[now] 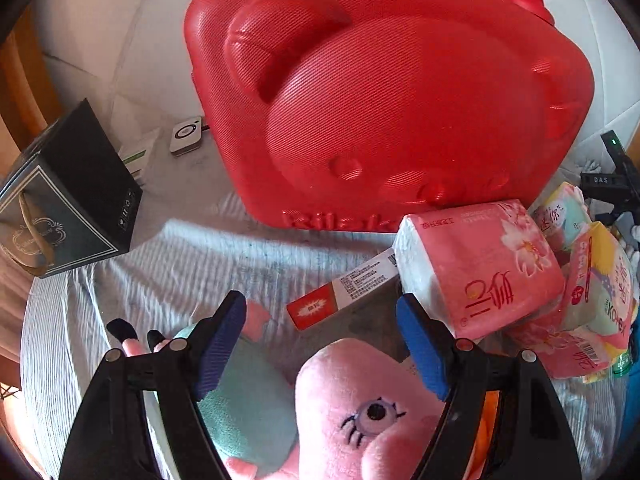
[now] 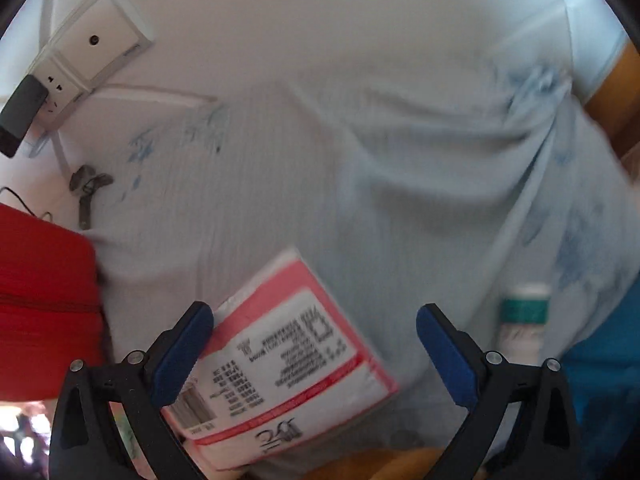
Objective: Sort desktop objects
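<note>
Pink plush toy (image 1: 360, 412) lies soft and light between the left gripper's (image 1: 320, 344) wide-open jaws; its squashy head looks easiest to pinch. Right gripper (image 2: 314, 350), jaws also wide, hovers over a pink tissue pack (image 2: 292, 364). Behind stands a red case (image 1: 380, 100).

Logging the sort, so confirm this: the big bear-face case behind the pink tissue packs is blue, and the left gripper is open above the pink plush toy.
One thing is wrong: the bear-face case is red, not blue, as the left wrist view shows. The rest holds: it stands behind the pink tissue packs, and the left gripper is open above the pink plush toy.
</note>
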`<control>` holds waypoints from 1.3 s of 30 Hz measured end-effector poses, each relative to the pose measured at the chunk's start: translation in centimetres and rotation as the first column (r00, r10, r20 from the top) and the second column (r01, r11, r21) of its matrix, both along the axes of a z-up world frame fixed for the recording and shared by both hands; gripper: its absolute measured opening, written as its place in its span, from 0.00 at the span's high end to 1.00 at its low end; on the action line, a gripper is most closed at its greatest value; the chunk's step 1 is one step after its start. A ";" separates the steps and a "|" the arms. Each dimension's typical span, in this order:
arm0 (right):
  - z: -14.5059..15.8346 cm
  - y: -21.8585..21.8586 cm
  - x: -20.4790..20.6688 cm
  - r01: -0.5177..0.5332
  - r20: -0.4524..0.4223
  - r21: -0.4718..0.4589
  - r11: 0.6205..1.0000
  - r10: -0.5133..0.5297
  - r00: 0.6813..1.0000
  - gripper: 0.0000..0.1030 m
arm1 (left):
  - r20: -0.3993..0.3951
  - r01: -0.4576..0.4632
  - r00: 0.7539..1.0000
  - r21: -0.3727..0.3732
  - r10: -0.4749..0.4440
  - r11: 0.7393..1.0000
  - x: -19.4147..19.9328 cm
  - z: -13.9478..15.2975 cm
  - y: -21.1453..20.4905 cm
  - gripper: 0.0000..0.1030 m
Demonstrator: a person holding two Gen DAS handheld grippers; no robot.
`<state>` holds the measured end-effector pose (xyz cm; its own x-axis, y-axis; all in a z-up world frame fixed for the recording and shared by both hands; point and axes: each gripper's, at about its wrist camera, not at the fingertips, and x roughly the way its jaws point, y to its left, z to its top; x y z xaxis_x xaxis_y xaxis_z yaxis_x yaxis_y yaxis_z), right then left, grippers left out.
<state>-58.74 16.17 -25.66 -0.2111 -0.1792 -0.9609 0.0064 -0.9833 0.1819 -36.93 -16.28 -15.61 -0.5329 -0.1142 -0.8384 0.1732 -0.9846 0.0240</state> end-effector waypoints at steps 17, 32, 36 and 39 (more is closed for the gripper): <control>4.8 -2.4 12.5 -0.132 -0.164 0.364 0.922 0.203 0.965 0.01 | -0.049 -0.035 0.998 0.005 0.035 0.999 5.1 3.6 -2.8 0.25; -2.0 3.1 0.6 0.209 -0.206 0.600 0.772 -0.103 0.973 0.29 | -0.059 -0.088 0.994 0.010 0.088 0.996 4.0 2.6 -4.8 0.25; -2.6 3.7 -0.3 0.249 -0.219 0.599 0.761 -0.144 0.965 0.30 | -0.062 -0.090 0.994 0.016 0.091 0.996 4.4 2.7 -5.0 0.25; -2.7 2.7 0.8 0.208 -0.210 0.625 0.753 -0.095 0.973 0.32 | -0.076 -0.096 0.992 0.013 0.096 0.995 4.8 2.9 -5.4 0.25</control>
